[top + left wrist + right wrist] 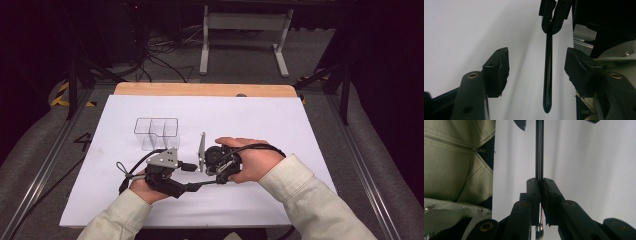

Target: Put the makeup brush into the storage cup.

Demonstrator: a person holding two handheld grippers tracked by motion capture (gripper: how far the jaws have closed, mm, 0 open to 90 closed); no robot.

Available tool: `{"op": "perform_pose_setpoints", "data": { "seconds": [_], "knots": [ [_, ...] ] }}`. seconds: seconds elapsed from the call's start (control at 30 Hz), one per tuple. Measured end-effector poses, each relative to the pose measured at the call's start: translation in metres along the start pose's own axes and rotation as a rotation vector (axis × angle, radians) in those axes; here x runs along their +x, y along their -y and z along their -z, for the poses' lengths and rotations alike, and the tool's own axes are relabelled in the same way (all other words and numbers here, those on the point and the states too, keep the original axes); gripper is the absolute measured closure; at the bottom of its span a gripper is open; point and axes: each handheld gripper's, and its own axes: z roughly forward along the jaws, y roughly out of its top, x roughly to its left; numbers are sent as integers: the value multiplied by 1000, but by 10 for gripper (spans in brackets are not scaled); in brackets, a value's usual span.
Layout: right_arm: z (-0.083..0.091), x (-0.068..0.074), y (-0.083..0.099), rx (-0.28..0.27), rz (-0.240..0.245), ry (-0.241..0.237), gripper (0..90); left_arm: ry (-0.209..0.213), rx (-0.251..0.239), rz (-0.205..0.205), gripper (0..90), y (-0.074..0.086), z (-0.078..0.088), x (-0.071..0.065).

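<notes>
Right gripper [541, 195] clamps black pen [547, 75] for handover; left gripper [536, 72] jaws straddle it, not yet touching. Clear organiser [156, 131] sits far-left.

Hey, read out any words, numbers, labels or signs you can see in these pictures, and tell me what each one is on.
"4": a dark figure that looks like this number, on the grey floor left of the table.
The yellow-and-black striped tape on the floor is a marking with no words.
No writing can be made out on the pen, the clear box or the two grippers.
</notes>
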Motion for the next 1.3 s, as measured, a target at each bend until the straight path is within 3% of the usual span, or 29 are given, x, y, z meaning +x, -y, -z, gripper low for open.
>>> {"op": "perform_pose_setpoints", "data": {
  "seconds": [0.33, 0.53, 0.97, 1.3],
  "knots": [
    [-3, 0, -3, 16, 3, -4, 843, 15, 47, -34, 568, -3, -8, -3],
    [-5, 0, -5, 25, 14, -5, 843, 28, 102, -63, 669, -7, -14, -6],
    [-6, -1, -7, 19, 20, 1, 843, 34, 154, -87, 815, -7, -22, -7],
    [-6, 0, -7, 22, 24, -6, 843, 26, 186, -106, 826, -7, -24, -8]
  ]
}}
